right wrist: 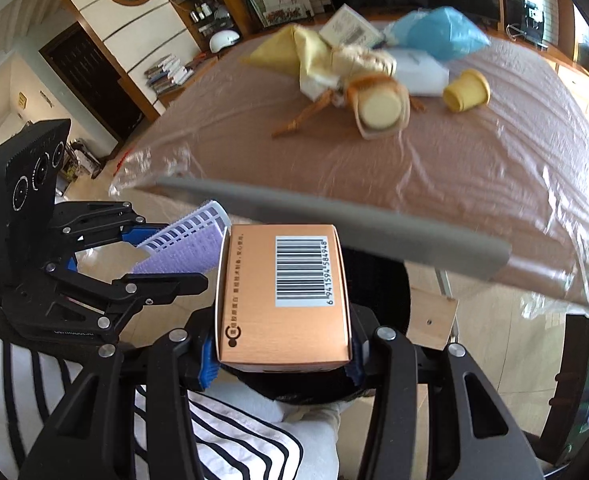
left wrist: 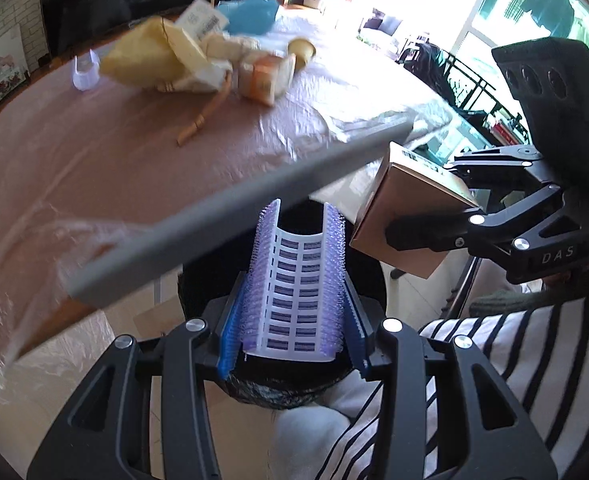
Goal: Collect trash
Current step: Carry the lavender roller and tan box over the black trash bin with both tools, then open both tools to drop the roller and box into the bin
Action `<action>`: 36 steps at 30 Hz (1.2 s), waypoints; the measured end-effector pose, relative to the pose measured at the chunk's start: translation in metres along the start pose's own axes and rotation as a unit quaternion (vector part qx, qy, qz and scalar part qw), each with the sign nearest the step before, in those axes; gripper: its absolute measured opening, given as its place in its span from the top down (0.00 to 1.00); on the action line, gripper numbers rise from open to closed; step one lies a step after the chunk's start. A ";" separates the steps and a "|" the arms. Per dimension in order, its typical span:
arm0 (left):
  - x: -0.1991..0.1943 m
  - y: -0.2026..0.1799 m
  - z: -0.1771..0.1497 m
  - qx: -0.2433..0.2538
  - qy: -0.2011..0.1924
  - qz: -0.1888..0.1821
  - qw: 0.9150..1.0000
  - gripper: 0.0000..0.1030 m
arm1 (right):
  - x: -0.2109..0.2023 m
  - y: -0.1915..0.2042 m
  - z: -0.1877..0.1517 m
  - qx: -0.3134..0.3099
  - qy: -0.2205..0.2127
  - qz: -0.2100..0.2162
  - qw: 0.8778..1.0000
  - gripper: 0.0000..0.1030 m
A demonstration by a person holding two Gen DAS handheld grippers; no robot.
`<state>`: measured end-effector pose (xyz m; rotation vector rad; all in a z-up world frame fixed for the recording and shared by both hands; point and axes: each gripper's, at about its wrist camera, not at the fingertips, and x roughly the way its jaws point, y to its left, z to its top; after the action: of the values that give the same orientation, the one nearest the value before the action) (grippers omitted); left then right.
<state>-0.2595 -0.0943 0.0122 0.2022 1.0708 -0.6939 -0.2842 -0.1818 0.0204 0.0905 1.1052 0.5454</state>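
Observation:
My left gripper (left wrist: 294,280) is shut on a curved white and purple bristled plastic piece (left wrist: 298,280), held over the dark opening of a black bin (left wrist: 358,284) below the table edge. My right gripper (right wrist: 282,292) is shut on an orange cardboard box (right wrist: 282,292) with a barcode, beside the left one and also above the bin (right wrist: 386,284). The box shows in the left wrist view (left wrist: 406,216) and the plastic piece in the right wrist view (right wrist: 186,244). More trash lies far back on the table: a yellow paper bag (left wrist: 154,56), a yellow cup (right wrist: 466,90) and a blue plastic bag (right wrist: 442,34).
The table (left wrist: 114,160) has a brown cloth under clear plastic film, and its grey edge (left wrist: 234,208) runs just above both grippers. A small white plastic piece (left wrist: 84,74) stands at the far left. A person in a striped shirt (left wrist: 514,360) is close behind. Chairs stand at the right.

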 end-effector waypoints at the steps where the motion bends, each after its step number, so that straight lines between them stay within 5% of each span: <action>1: 0.005 0.001 -0.003 -0.004 0.007 0.000 1.000 0.57 | 0.003 0.000 -0.001 -0.001 0.004 -0.001 1.000 0.55; 13: 0.047 0.012 -0.016 -0.030 0.042 0.041 0.998 0.57 | 0.043 -0.001 -0.015 -0.012 0.037 -0.042 0.998 0.55; 36: 0.085 0.010 -0.026 -0.004 0.064 0.081 0.995 0.57 | 0.086 0.002 -0.019 -0.004 0.038 -0.090 0.995 0.55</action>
<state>-0.2475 -0.1097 -0.0747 0.3266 1.1657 -0.5351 -0.2729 -0.1440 -0.0587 -0.0373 1.1723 0.3946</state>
